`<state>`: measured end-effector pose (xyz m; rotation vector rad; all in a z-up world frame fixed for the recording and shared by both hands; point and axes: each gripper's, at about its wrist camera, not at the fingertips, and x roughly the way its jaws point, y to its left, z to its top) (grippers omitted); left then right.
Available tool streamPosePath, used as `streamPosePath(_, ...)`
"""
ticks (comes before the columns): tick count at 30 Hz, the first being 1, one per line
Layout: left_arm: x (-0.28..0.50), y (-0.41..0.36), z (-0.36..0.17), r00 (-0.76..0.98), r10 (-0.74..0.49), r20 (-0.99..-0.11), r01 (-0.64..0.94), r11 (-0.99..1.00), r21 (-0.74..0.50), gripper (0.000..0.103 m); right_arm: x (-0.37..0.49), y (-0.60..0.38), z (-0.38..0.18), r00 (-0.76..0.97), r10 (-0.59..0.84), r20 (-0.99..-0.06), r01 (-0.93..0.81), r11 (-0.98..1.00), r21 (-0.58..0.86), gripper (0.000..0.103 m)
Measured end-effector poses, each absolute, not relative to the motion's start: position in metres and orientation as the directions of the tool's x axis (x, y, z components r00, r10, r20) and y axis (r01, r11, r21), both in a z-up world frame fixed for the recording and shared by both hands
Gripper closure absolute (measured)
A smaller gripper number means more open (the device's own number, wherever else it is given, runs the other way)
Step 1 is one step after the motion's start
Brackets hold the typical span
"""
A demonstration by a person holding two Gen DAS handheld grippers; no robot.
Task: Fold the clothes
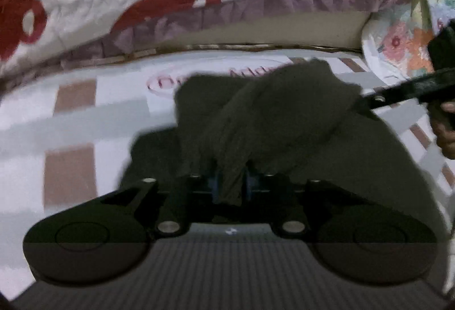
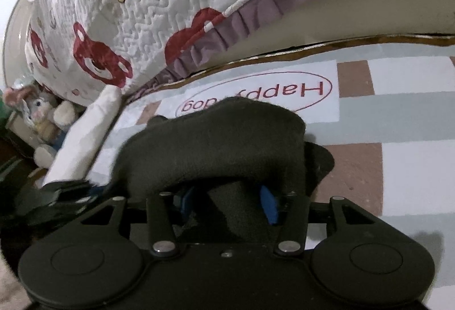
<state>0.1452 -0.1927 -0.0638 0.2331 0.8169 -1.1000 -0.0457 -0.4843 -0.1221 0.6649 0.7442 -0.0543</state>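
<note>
Here, the left gripper (image 1: 231,187) angles downward, clamped on a dark garment (image 1: 270,116); the right gripper (image 2: 227,196), jaws parted around a fold, tilts likewise.

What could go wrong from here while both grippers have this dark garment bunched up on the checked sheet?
1. The left gripper pinches only a narrow bunch of the dark garment; a pull could slip it free.
2. In the right gripper the cloth sits between widely spread fingers, so that grip looks loose.
3. The garment is humped on the checked sheet, so a fold now would likely trap creases.
</note>
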Motion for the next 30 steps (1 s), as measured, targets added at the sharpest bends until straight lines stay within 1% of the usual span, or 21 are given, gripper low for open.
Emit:
streamPosePath(2,0.157,-0.205,-0.058,0.249,-0.682,-0.688,0.864,0.477,-0.16,0.093,-0.051,-0.493,-0.118,0.761,0.2,-0.617,0.265,0.773,0.577,0.048)
streamPosePath(4,0.17,-0.218,-0.047,0.311,-0.666,-0.678,0.861,0.5,-0.095,0.094,-0.059,-0.508,-0.116,0.791,0.219,-0.571,0.259,0.725,0.638,0.047)
streamPosePath(6,0.178,-0.228,-0.045,0.316,-0.669,-0.673,0.863,0.497,-0.089,0.094,-0.063,-0.522,-0.123,0.803,0.252,-0.54,0.26,0.668,0.697,0.047)
streamPosePath(8,0.179,-0.234,-0.051,0.321,-0.667,-0.673,0.861,0.501,-0.086,0.094,-0.066,-0.531,-0.135,0.808,0.22,-0.547,0.314,0.625,0.714,0.047)
streamPosePath(10,0.175,-0.237,-0.06,0.344,-0.65,-0.678,0.858,0.511,-0.054,0.094,-0.069,-0.539,-0.147,0.81,0.187,-0.556,0.366,0.578,0.729,0.045)
streamPosePath(12,0.174,-0.234,-0.065,0.348,-0.651,-0.674,0.849,0.524,-0.068,0.094,-0.068,-0.546,-0.159,0.815,0.21,-0.54,0.384,0.502,0.775,0.045)
streamPosePath(15,0.178,-0.224,-0.067,0.332,-0.668,-0.666,0.829,0.543,-0.132,0.094,-0.061,-0.551,-0.168,0.819,0.223,-0.529,0.401,0.437,0.805,0.045)
streamPosePath(17,0.18,-0.221,-0.066,0.319,-0.679,-0.662,0.821,0.547,-0.165,0.094,-0.052,-0.554,-0.171,0.81,0.22,-0.543,0.413,0.444,0.795,0.037)
streamPosePath(18,0.18,-0.221,-0.066,0.313,-0.681,-0.662,0.82,0.546,-0.173,0.094,-0.044,-0.554,-0.174,0.801,0.22,-0.556,0.42,0.455,0.785,0.035)
streamPosePath(19,0.18,-0.221,-0.066,0.309,-0.684,-0.661,0.819,0.544,-0.181,0.094,-0.038,-0.554,-0.176,0.808,0.211,-0.55,0.416,0.456,0.787,0.034)
streamPosePath(20,0.18,-0.221,-0.066,0.308,-0.686,-0.66,0.821,0.542,-0.18,0.094,-0.033,-0.554,-0.179,0.815,0.202,-0.543,0.411,0.457,0.788,0.037)
streamPosePath(21,0.179,-0.22,-0.065,0.312,-0.688,-0.655,0.824,0.539,-0.174,0.094,-0.028,-0.554,-0.181,0.822,0.193,-0.536,0.407,0.459,0.79,0.048)
streamPosePath(22,0.177,-0.219,-0.062,0.333,-0.691,-0.641,0.827,0.54,-0.154,0.094,-0.026,-0.554,-0.181,0.833,0.171,-0.526,0.421,0.418,0.805,0.078)
streamPosePath(23,0.176,-0.218,-0.058,0.351,-0.695,-0.627,0.83,0.542,-0.135,0.094,-0.024,-0.554,-0.181,0.844,0.149,-0.516,0.434,0.376,0.818,0.08)
streamPosePath(24,0.175,-0.216,-0.051,0.363,-0.704,-0.611,0.83,0.542,-0.131,0.094,-0.025,-0.555,-0.178,0.875,0.12,-0.469,0.417,0.304,0.856,0.082)
streamPosePath(25,0.175,-0.214,-0.045,0.372,-0.711,-0.596,0.83,0.542,-0.13,0.094,-0.023,-0.556,-0.171,0.89,0.105,-0.443,0.391,0.324,0.862,0.088)
streamPosePath(26,0.18,-0.213,-0.043,0.362,-0.716,-0.596,0.822,0.547,-0.158,0.094,-0.017,-0.555,-0.158,0.885,0.078,-0.46,0.386,0.432,0.815,0.089)
streamPosePath(29,0.199,-0.209,-0.053,0.332,-0.716,-0.614,0.767,0.584,-0.266,0.094,-0.005,-0.552,-0.149,0.847,0.074,-0.527,0.404,0.555,0.727,0.091)
streamPosePath(30,0.206,-0.207,-0.061,0.324,-0.714,-0.621,0.737,0.602,-0.307,0.094,-0.004,-0.553,-0.147,0.844,0.069,-0.531,0.405,0.565,0.718,0.091)
